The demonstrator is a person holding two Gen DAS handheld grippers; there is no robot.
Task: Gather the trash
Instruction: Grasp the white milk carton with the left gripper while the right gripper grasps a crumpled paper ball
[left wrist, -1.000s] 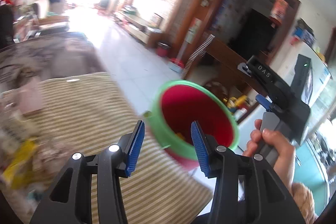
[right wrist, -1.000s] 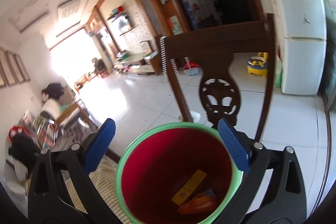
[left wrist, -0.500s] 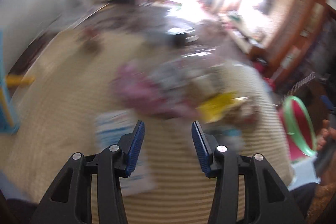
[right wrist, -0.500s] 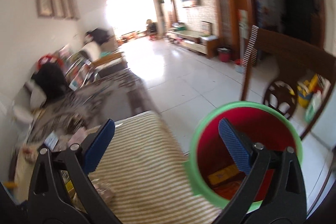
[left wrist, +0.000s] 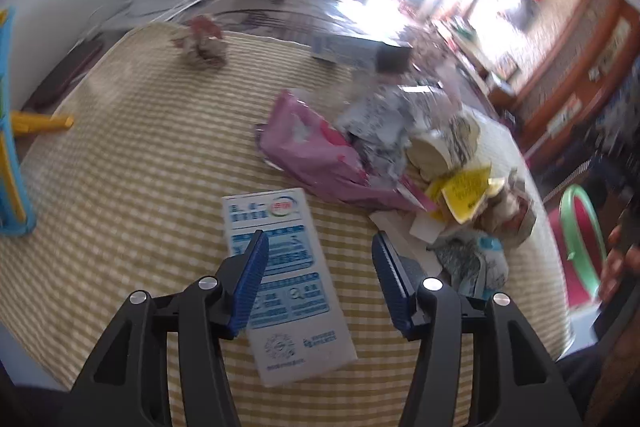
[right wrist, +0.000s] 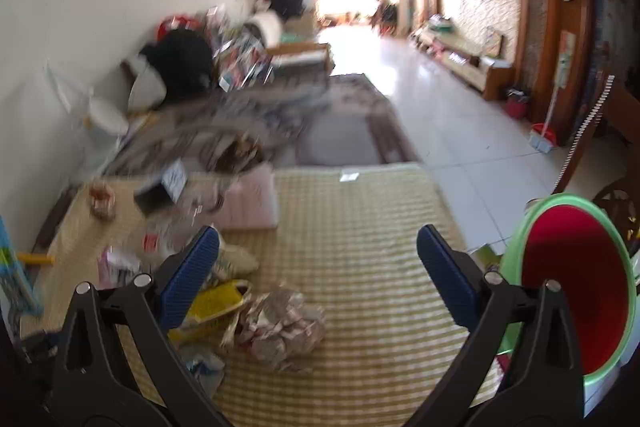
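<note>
Trash lies scattered on a yellow striped mat (left wrist: 140, 155). My left gripper (left wrist: 318, 275) hovers above a flat white and blue carton (left wrist: 288, 279); its jaws are opening and nothing is pressed between them. Past it lie a pink bag (left wrist: 316, 151), crumpled printed paper (left wrist: 384, 119) and a yellow wrapper (left wrist: 466, 193). My right gripper (right wrist: 318, 275) is open and empty above the mat, with a crumpled paper ball (right wrist: 280, 327) just below it and the yellow wrapper (right wrist: 212, 305) at its left finger. The red bucket with a green rim (right wrist: 576, 295) stands at the mat's right edge.
A blue and yellow toy frame (left wrist: 10, 163) stands at the mat's left edge. A pink cushion (right wrist: 252, 203) and small boxes lie at the far end. Beyond are a grey rug (right wrist: 340, 131), a cluttered sofa, white tiled floor and a wooden chair (right wrist: 616, 155) on the right.
Both grippers swung left from the bucket toward the mat and tilted down. The left one now sits over the white carton with its jaws wider. The bucket slid to the right edge of both views.
</note>
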